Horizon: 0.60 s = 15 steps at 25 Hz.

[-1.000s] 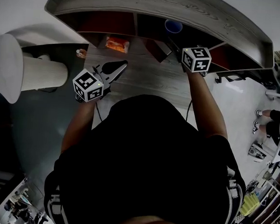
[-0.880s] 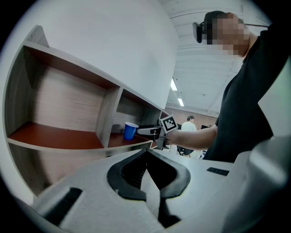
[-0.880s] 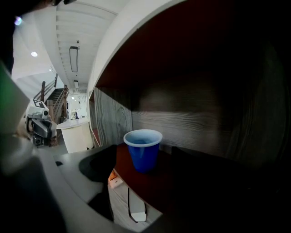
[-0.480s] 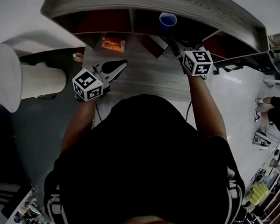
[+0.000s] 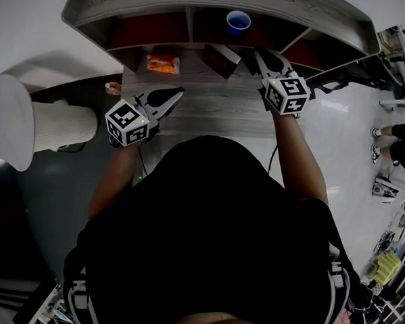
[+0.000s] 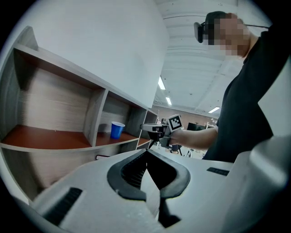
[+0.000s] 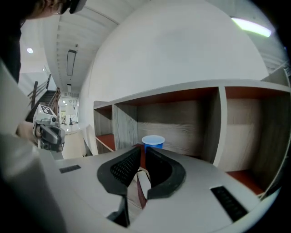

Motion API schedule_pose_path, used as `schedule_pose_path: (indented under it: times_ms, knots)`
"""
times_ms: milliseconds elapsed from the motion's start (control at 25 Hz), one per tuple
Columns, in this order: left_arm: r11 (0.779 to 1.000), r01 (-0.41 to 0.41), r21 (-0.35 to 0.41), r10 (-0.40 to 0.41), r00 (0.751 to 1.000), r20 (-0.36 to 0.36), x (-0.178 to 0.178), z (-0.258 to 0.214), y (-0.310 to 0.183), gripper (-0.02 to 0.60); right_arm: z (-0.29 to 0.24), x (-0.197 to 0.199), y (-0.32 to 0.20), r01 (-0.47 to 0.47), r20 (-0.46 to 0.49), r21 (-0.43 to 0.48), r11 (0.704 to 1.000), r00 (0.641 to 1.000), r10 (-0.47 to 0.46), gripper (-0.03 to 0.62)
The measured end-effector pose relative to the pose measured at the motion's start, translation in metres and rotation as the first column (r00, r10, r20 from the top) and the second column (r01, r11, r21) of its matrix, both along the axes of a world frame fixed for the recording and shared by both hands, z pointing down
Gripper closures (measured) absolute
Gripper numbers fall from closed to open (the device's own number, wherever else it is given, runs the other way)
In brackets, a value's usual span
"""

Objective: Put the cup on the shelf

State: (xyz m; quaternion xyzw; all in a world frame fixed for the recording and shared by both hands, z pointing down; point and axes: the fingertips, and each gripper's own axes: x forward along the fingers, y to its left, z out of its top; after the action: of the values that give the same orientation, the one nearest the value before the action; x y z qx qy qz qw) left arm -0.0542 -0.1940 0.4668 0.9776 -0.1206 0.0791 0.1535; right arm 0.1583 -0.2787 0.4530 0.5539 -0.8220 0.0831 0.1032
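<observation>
Right gripper [image 5: 261, 55] sits in your right hand with its jaws closing, nearly together now, and nothing between them. A second ago its tips were up against the shelf, right beside the cup. Since then you have drawn it back a little, and it now hangs in front of the shelf edge, apart from the cup. In the right gripper view, the cup's top shows just beyond the tips [image 7: 142, 153], untouched.

Left gripper [image 5: 180, 92] has not moved in that second. It hovers over the pale wood-grain desk [image 5: 212, 107] with its jaws together and empty, which the left gripper view confirms [image 6: 146, 153].

The cup [image 5: 237, 21] is blue plastic and stands upright with its open mouth facing up. Its rim looks pale in the right gripper view [image 7: 153, 141]. It rests on the reddish-brown floor of the shelf's middle compartment. Seen from the left gripper [image 6: 117, 129], it stands to the right of an upright divider.

The shelf [image 5: 217, 3] is grey wood-grain with a curved top and several open compartments. An orange packet [image 5: 161, 64] lies on the desk below the left compartment.
</observation>
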Motion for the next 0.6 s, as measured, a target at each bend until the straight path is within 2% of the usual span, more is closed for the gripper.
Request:
schedule_pose_path:
  times_ms: [600]
  knots:
    - [0.996,-0.086,0.014,0.086,0.996,0.014,-0.014,-0.006,0.037,0.565,-0.008,-0.019,0.066,-0.06,0.006,0.01,0.998,0.998,0.06,0.58]
